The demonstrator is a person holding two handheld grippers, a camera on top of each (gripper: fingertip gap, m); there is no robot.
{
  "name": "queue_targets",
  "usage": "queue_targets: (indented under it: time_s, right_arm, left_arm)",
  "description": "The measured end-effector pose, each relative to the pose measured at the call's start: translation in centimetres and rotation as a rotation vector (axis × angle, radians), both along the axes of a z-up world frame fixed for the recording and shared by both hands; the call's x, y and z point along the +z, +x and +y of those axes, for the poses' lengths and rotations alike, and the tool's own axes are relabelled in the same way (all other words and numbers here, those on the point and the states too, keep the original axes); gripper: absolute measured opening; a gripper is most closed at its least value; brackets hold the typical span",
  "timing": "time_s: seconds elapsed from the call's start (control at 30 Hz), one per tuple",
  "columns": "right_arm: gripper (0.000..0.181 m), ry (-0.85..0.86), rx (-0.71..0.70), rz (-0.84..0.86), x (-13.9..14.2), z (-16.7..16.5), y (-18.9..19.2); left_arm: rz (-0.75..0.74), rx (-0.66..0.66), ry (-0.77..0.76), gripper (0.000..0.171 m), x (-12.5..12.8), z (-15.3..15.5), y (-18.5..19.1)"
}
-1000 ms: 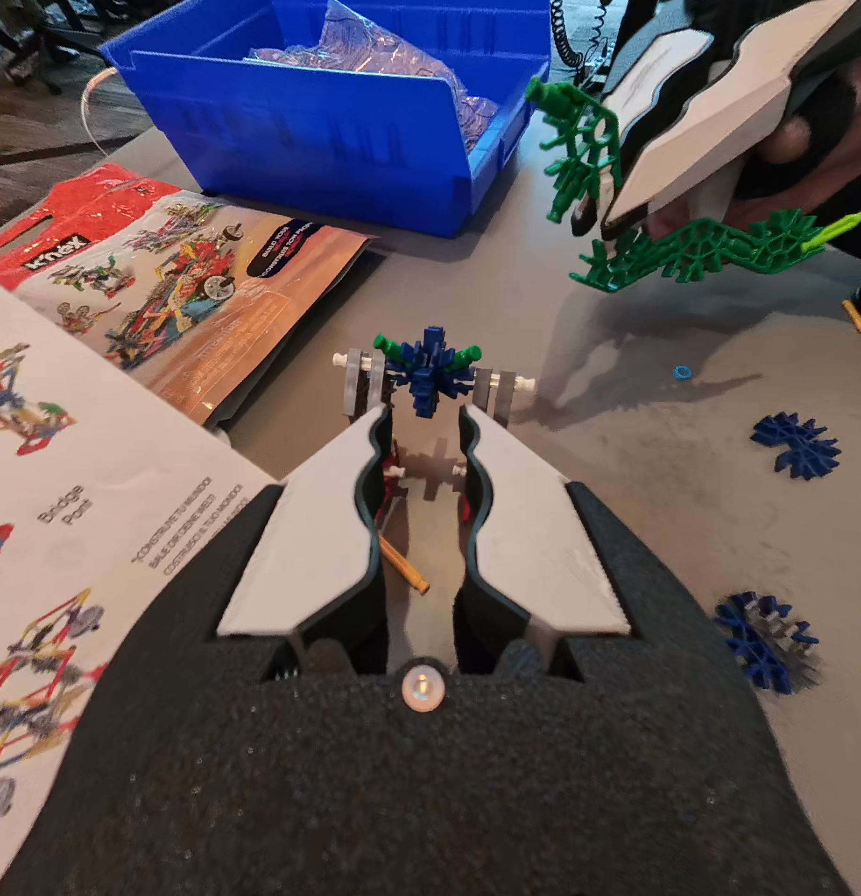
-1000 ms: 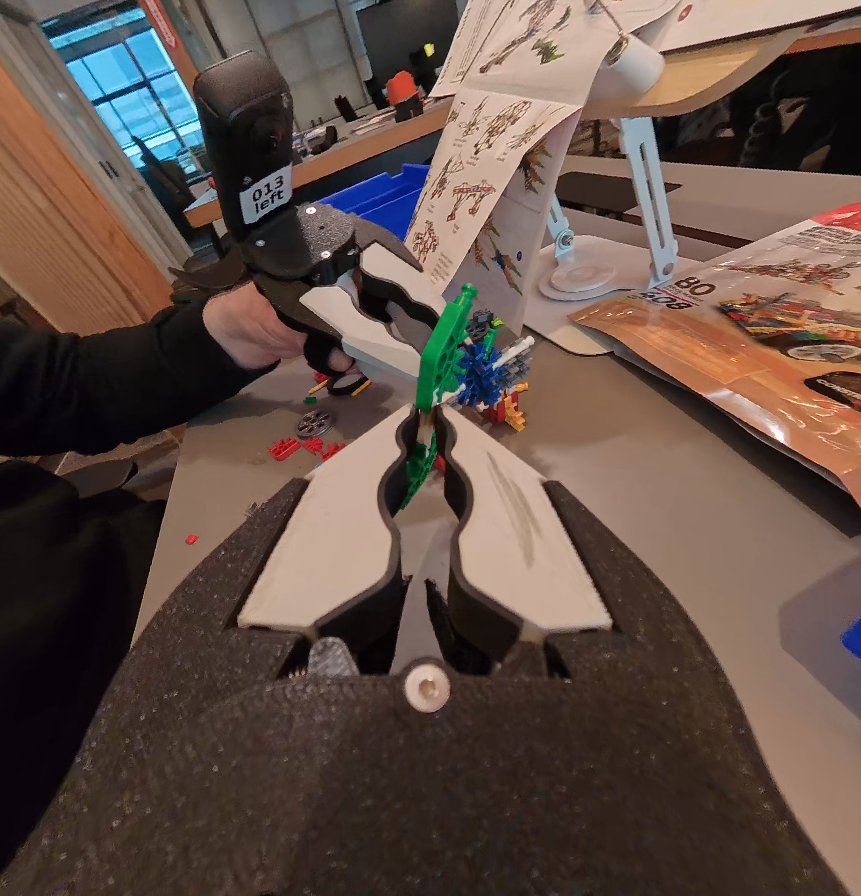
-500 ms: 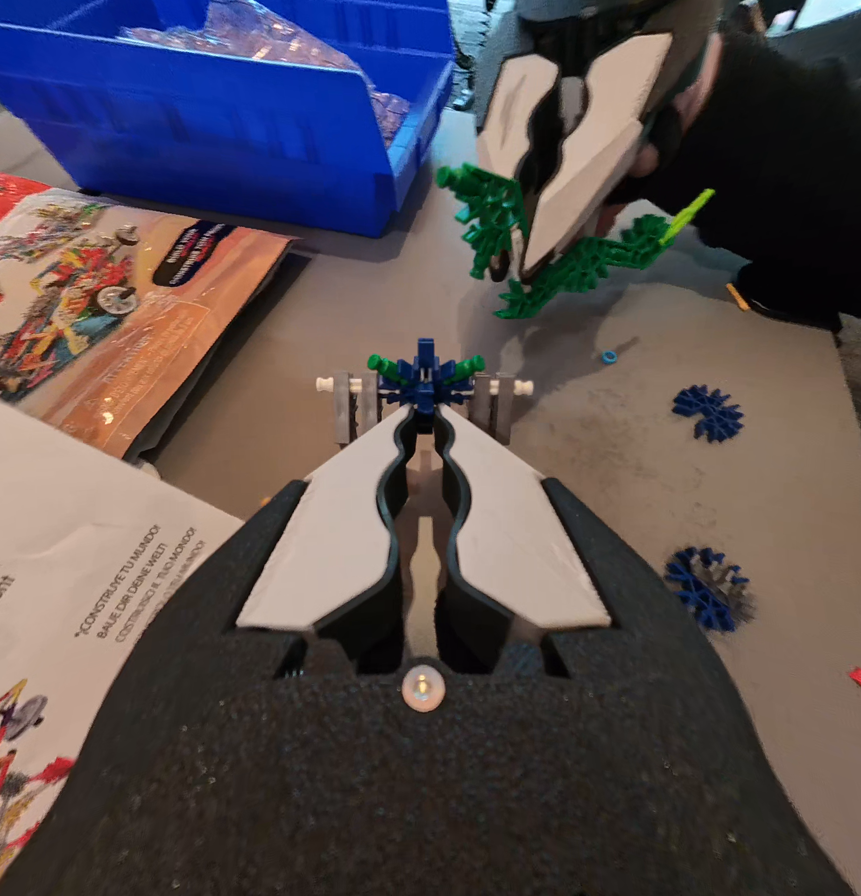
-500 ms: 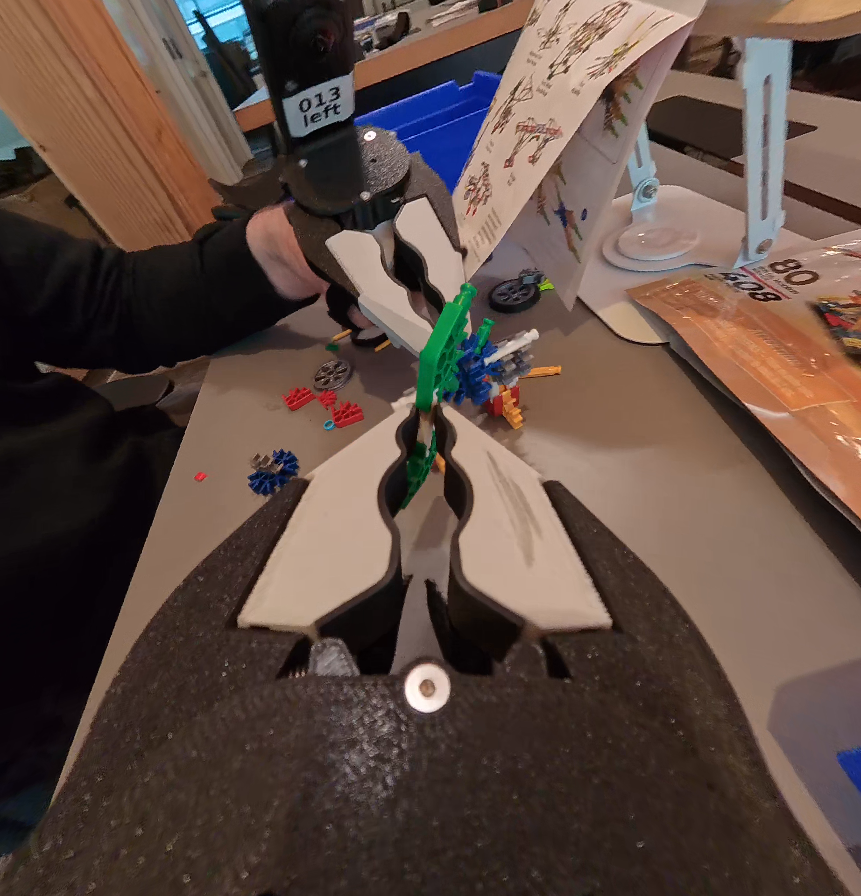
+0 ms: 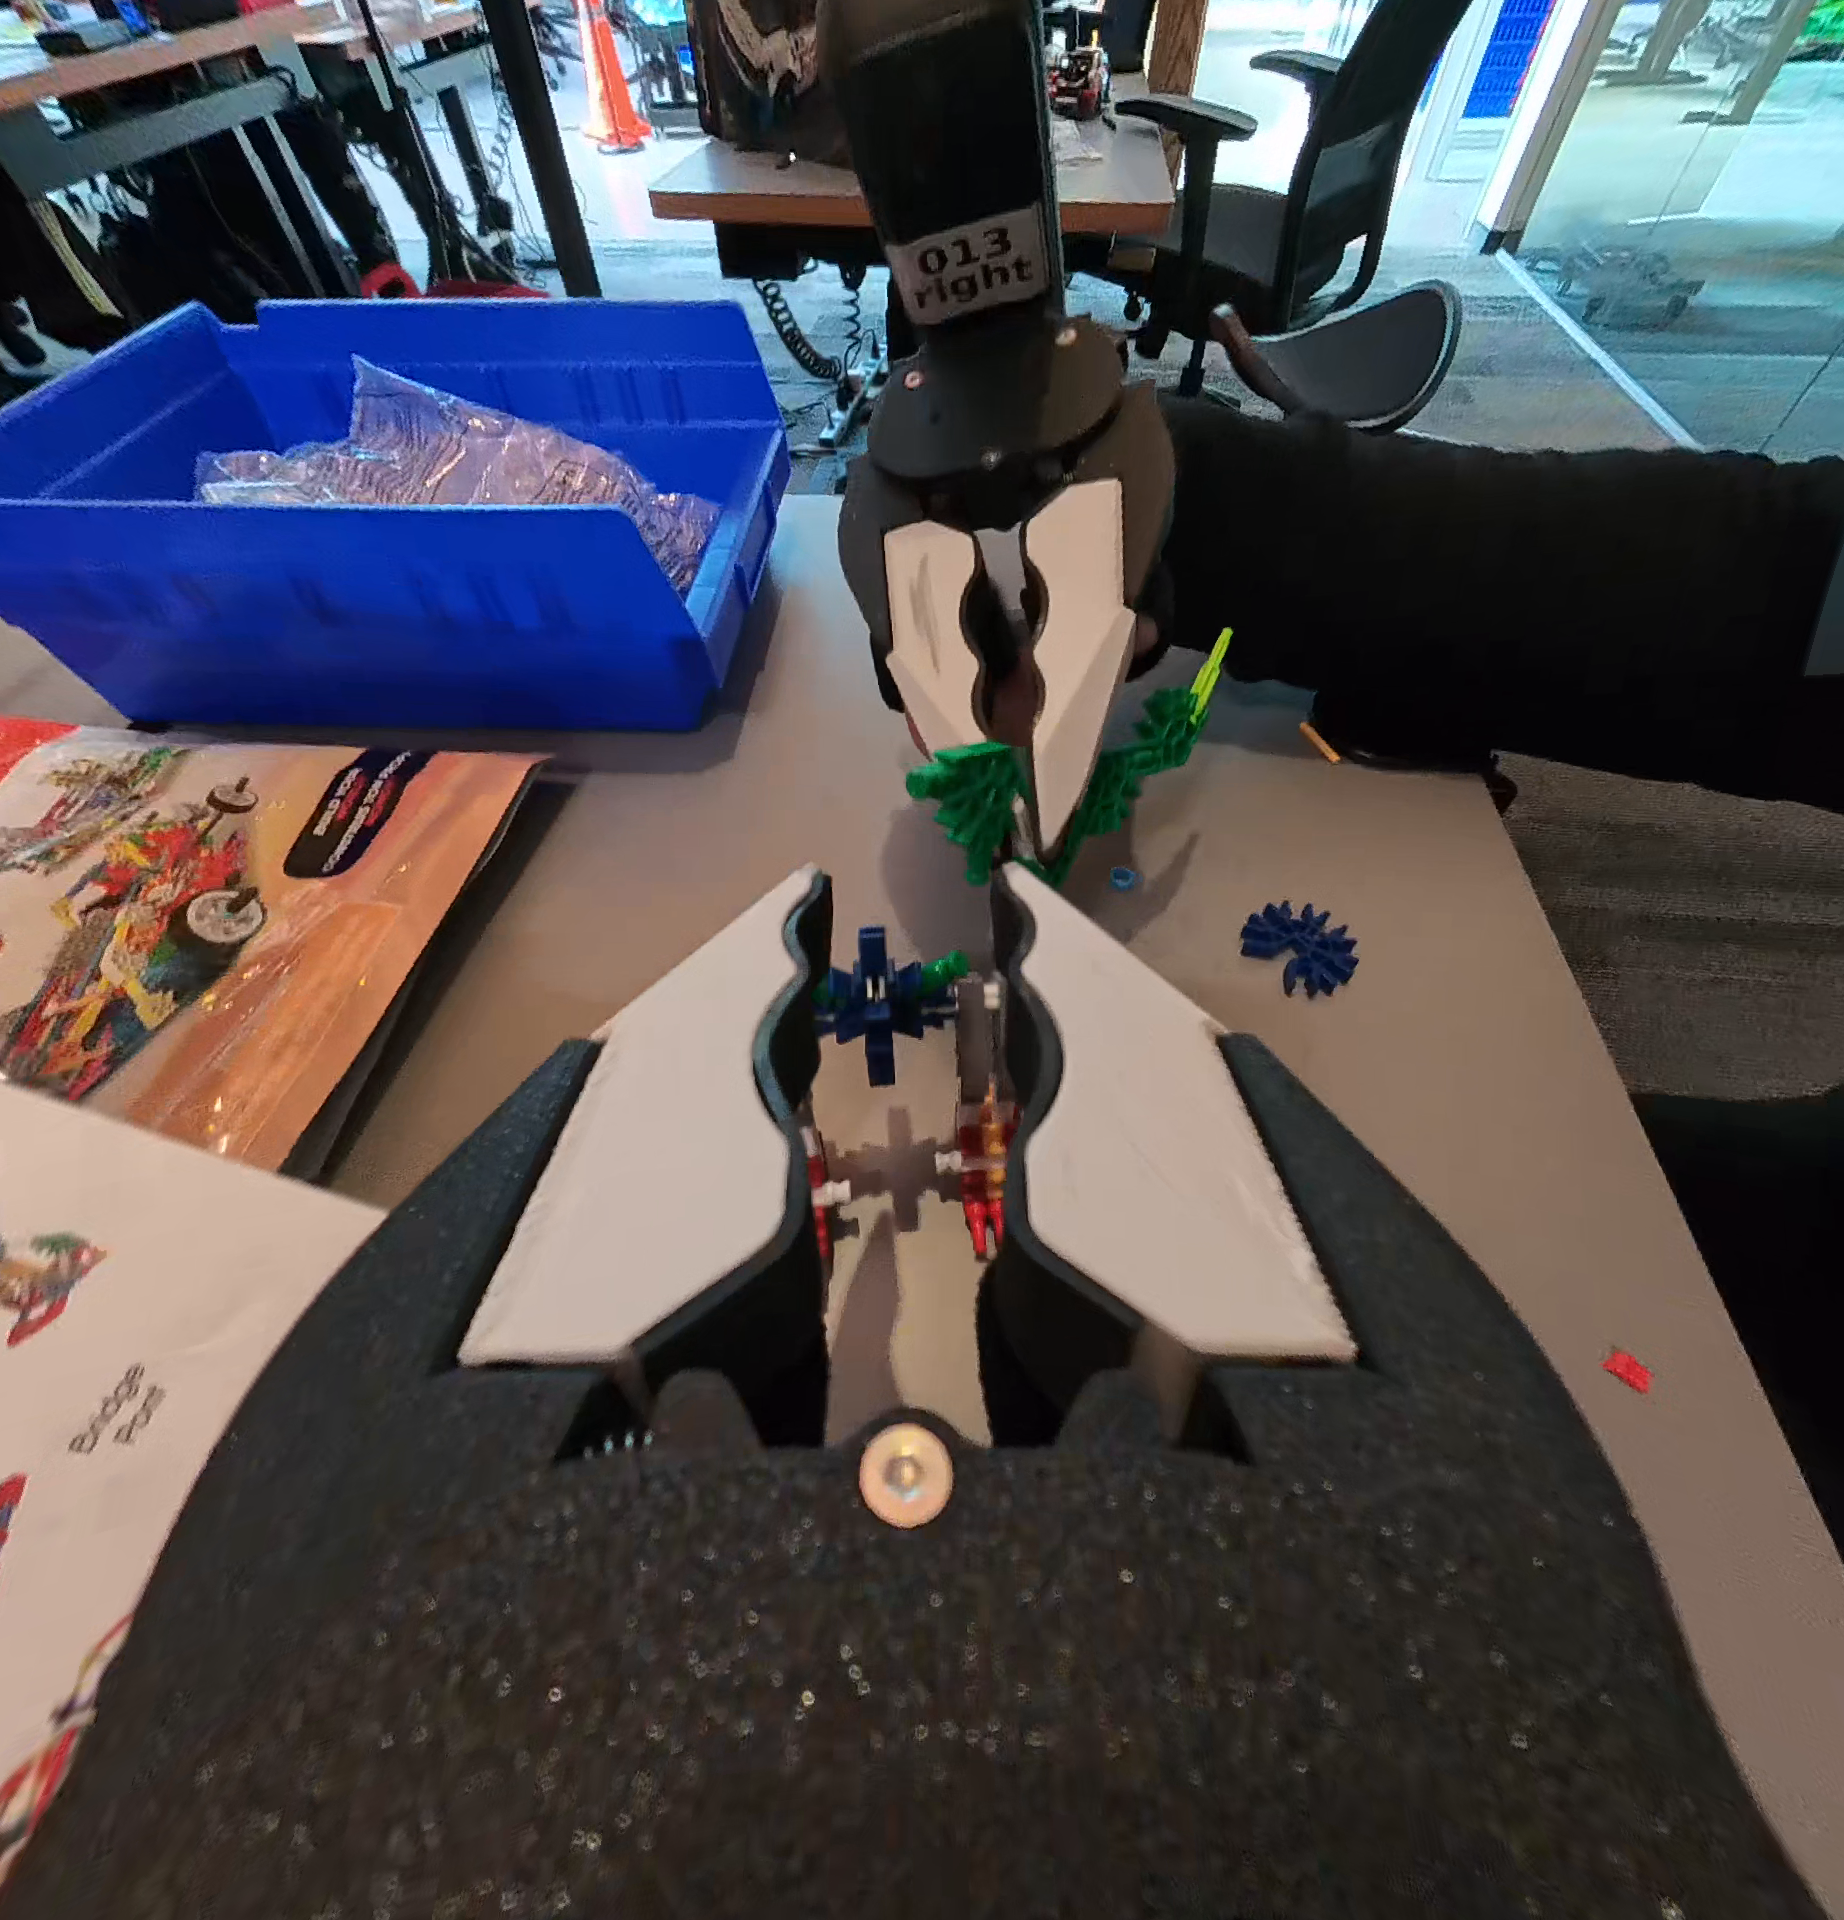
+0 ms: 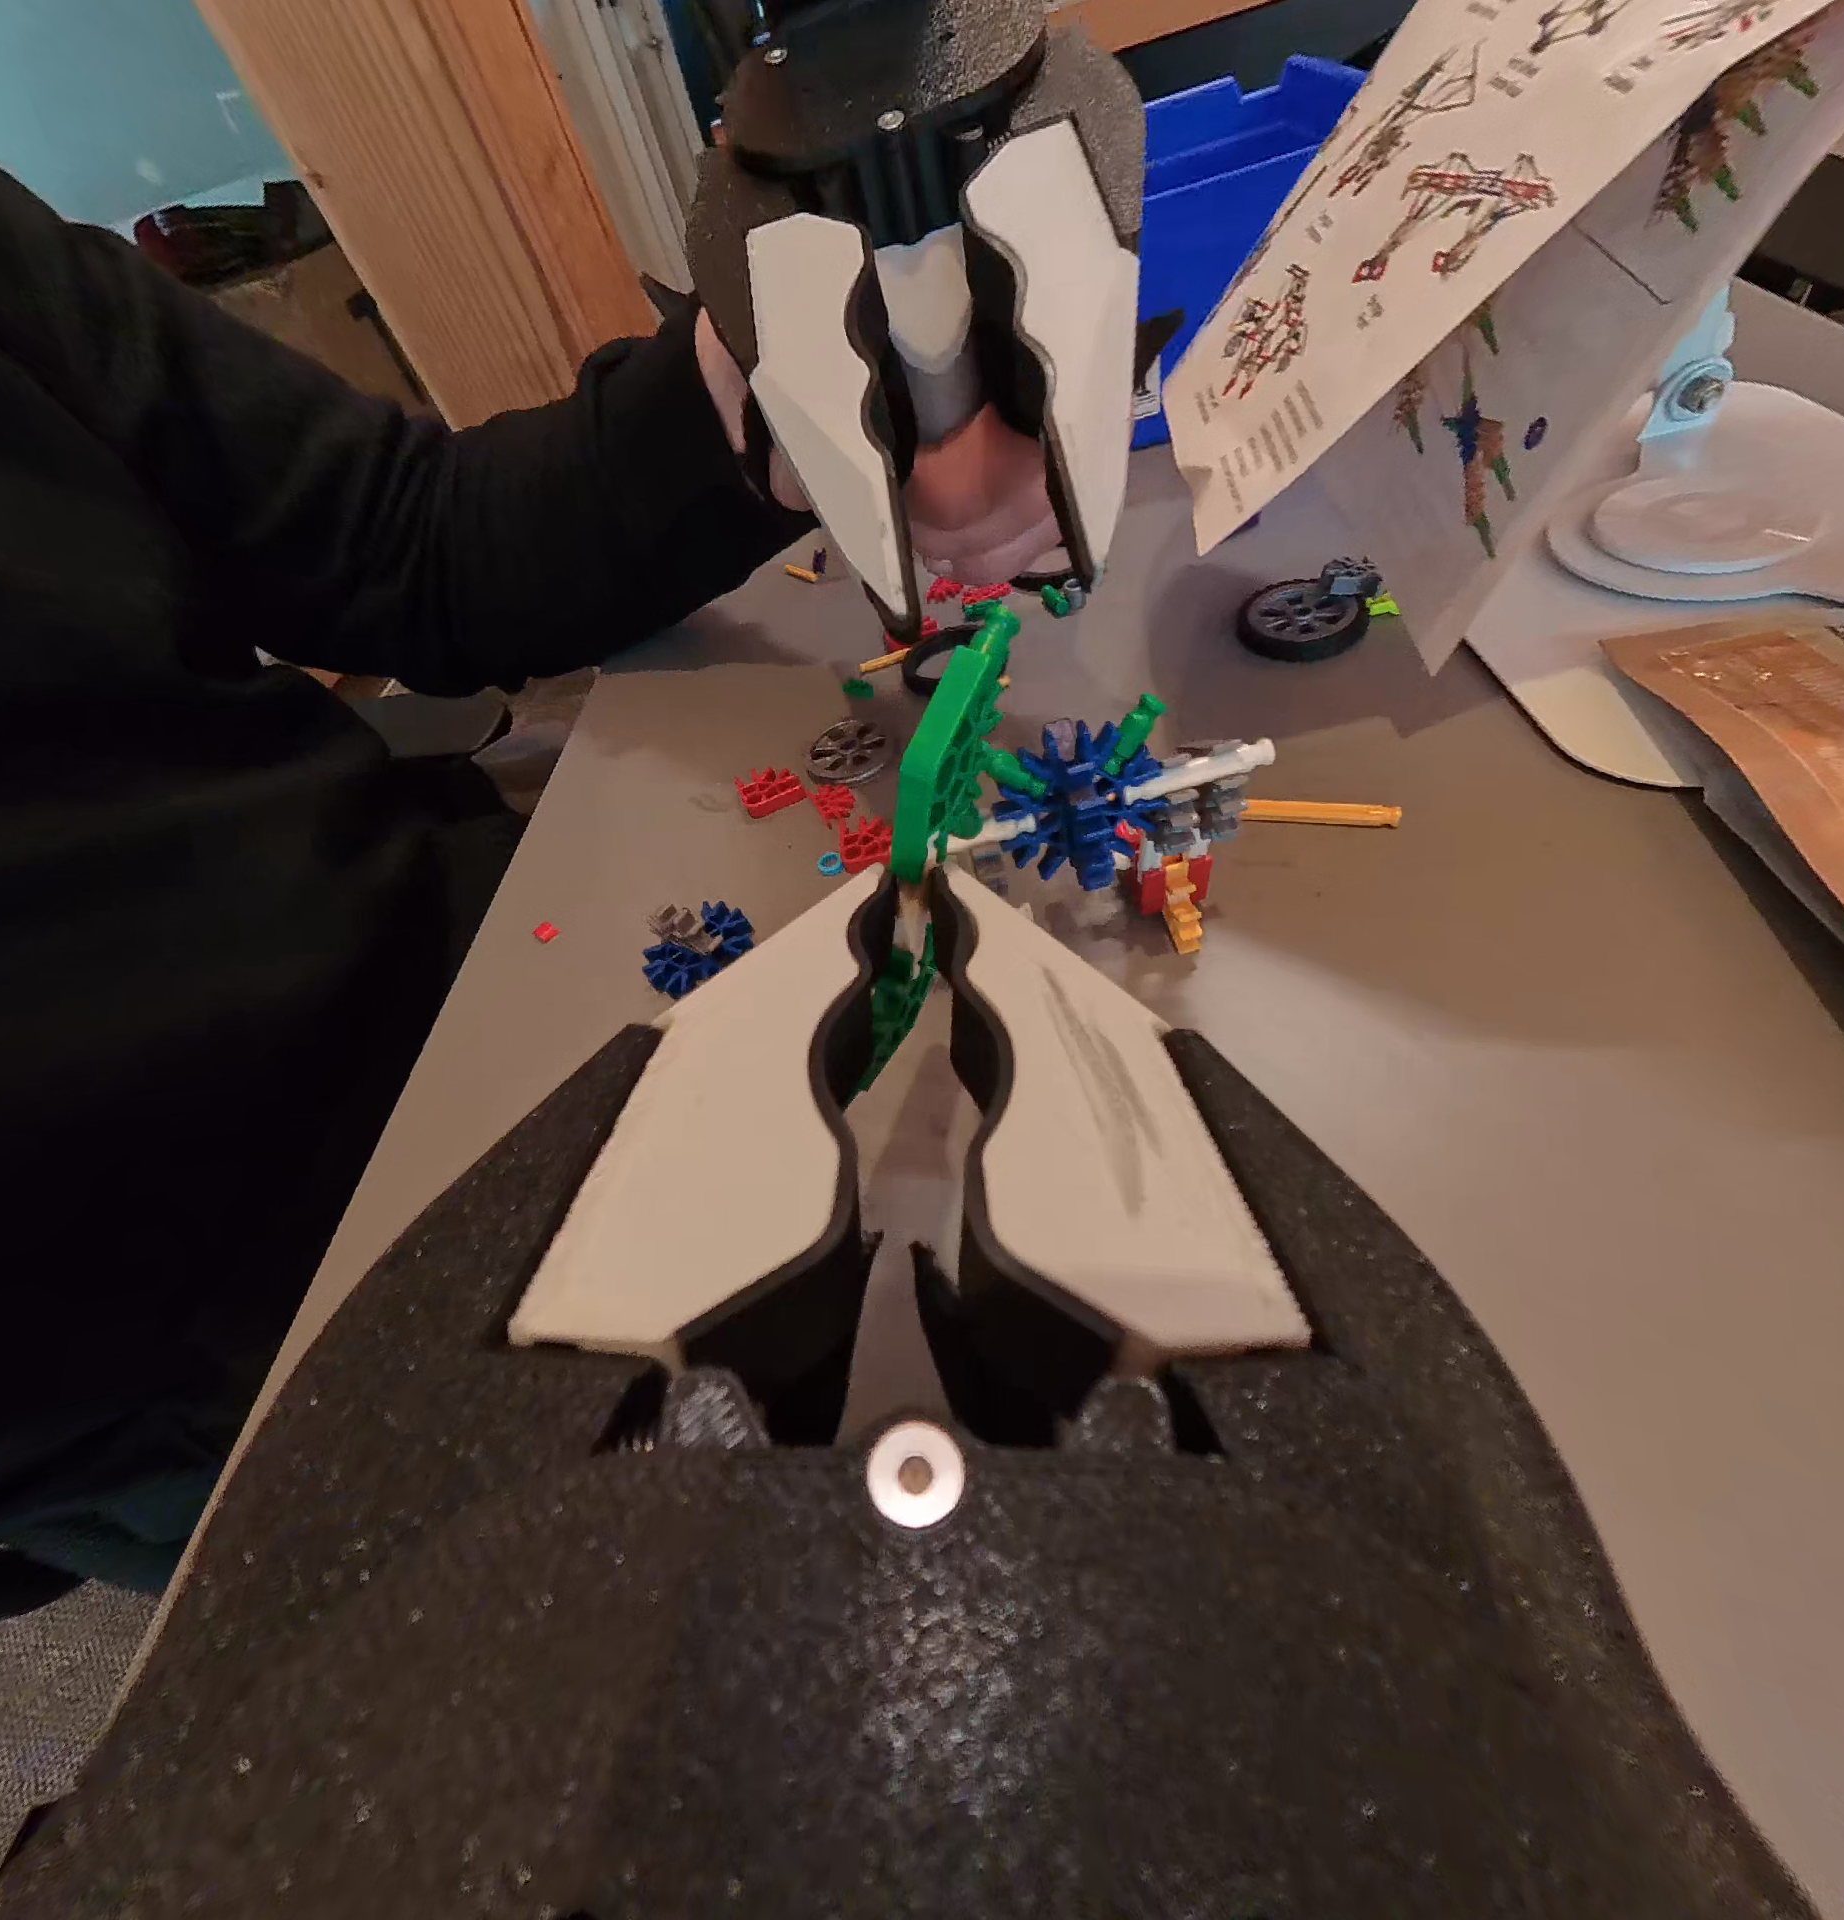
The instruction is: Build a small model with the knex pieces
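Observation:
A small model stands on the grey table: a blue snowflake connector on a white rod with grey spacers and red and yellow feet; it also shows in the right wrist view. My left gripper is open above it, its fingers framing the model without touching it; in the right wrist view the left gripper hangs behind the model. My right gripper is shut on a green lattice piece, held upright beside the model's left rod end. In the left wrist view the right gripper and the green piece are just beyond the model.
A blue bin with clear bags sits at the back left. An orange toy bag and an instruction sheet lie left. Loose blue connectors, red pieces, a yellow rod and a wheel are scattered around. There is about 5 cm between the tips of the two grippers. The left tips stand about 4 cm off the blue snowflake connector. The right camera catches it too, in the right wrist view.
My left gripper has opened and lifted, tilting its view upward. My right gripper has brought the green piece down close to the model.

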State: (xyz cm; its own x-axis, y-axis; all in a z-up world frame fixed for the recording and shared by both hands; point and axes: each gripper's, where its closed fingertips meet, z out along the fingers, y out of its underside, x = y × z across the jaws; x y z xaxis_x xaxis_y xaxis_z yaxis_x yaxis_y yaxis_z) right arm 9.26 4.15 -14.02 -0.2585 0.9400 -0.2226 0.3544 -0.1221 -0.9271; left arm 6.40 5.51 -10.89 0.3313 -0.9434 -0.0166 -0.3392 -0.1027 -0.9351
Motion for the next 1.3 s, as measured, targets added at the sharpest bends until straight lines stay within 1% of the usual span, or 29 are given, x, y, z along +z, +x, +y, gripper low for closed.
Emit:
queue_targets:
  time_s: [0.13,0.2,0.27,0.43,0.53,0.6,0.67,0.8,0.83,1.0,1.2,1.23,1.3]
  right_arm:
    - [0.005,0.012,0.024,-0.003,0.0,-0.6,-0.2]
    - [0.006,0.022,0.033,-0.002,0.1,-0.8,-0.3]
    - [0.006,0.030,0.034,-0.004,0.2,-0.9,-0.3]
    - [0.007,0.092,-0.027,-0.025,0.6,0.1,-0.1]
    - [0.015,0.158,-0.083,-0.050,1.1,1.0,0.5]
    - [0.017,0.201,-0.128,-0.032,2.0,1.6,0.8]
    - [0.018,0.208,-0.138,-0.016,2.7,1.6,0.8]
    - [0.018,0.252,-0.173,-0.054,2.2,2.0,0.2]
    - [0.019,0.250,-0.179,-0.064,2.0,2.2,0.1]
    - [0.018,0.215,-0.182,-0.081,1.6,2.2,-0.2]
    - [0.024,0.072,-0.156,-0.054,1.6,1.7,-0.6]
    - [0.023,0.043,-0.157,-0.041,1.7,1.7,-0.7]
    - [0.016,-0.012,-0.156,0.007,2.4,1.8,-1.0]
  left_arm:
    - [-0.022,-0.057,-0.023,0.021,-0.1,-0.4,1.8]
    - [-0.005,-0.080,-0.016,0.011,-0.4,-0.7,2.3]
    - [-0.024,-0.093,-0.007,0.006,0.0,-0.8,2.6]
    - [-0.034,-0.067,-0.002,0.004,0.7,0.0,2.8]
    - [-0.005,-0.050,0.022,0.003,0.7,0.3,2.9]
    - [0.021,-0.031,0.042,0.003,0.6,0.6,3.0]
    - [0.020,-0.032,0.048,0.003,0.6,0.6,3.3]
    - [0.015,-0.017,0.058,0.002,0.7,0.9,3.4]
    - [0.004,-0.010,0.060,0.000,0.8,1.0,3.4]
    - [-0.021,-0.002,0.053,0.000,1.0,1.1,3.4]
    - [-0.057,0.001,0.074,0.000,1.6,1.0,3.7]
    - [-0.065,-0.002,0.076,0.000,1.7,0.9,3.8]
    - [-0.071,0.002,0.090,0.000,1.8,0.9,3.9]
